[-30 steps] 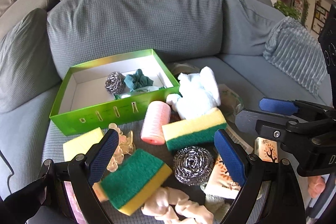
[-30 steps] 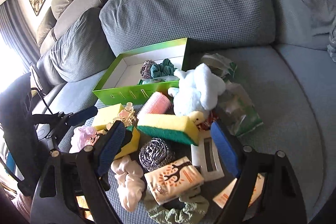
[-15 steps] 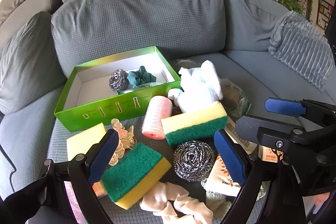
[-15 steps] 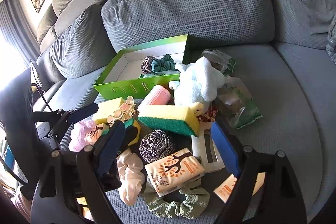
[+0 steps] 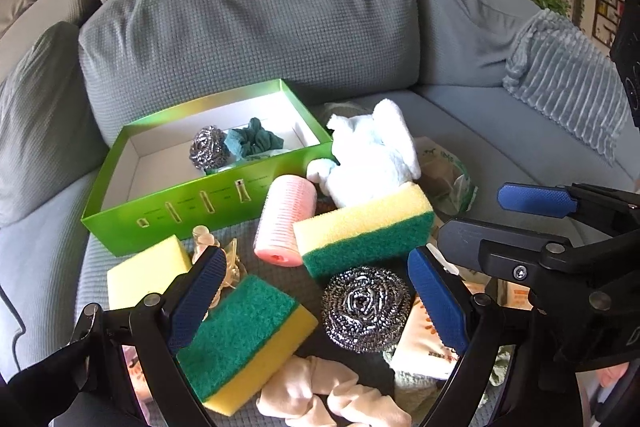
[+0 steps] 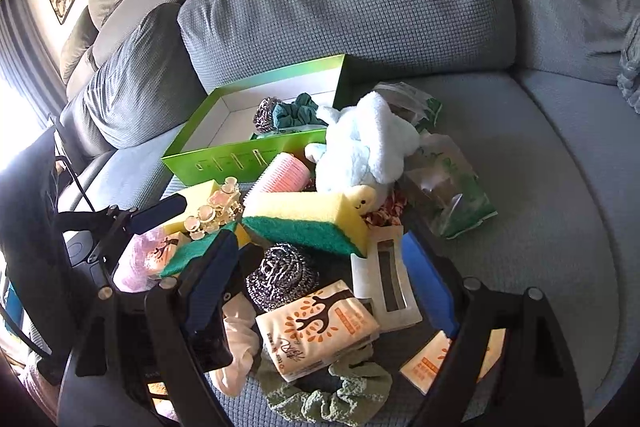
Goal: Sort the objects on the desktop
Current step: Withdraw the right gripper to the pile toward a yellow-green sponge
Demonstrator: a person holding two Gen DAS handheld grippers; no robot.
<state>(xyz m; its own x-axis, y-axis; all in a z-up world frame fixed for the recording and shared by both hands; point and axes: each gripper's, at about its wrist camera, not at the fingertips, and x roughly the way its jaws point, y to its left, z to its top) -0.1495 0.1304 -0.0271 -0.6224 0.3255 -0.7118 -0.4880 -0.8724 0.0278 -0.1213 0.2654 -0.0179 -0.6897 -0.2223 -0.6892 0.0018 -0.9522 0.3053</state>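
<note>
A grey sofa [image 5: 248, 27] carries everything. On its seat stands a green box [image 5: 180, 203], open on top, with a steel scourer [image 5: 208, 151] and a dark green scrunchie [image 5: 256, 143] inside. Just beside the box lies a pale blue plush toy [image 5: 372, 151], and in front of it a pile: a pink hair roller [image 5: 282, 225], two yellow-green sponges [image 5: 364, 231] [image 5: 244, 339], a second steel scourer [image 5: 366, 307], a tissue pack [image 6: 316, 327] and a cream scrunchie [image 5: 332, 393]. The left gripper [image 5: 316, 301] hovers over the pile with its jaws wide and nothing between the pads. The right gripper [image 6: 320, 283] is also wide and empty above the pile.
</note>
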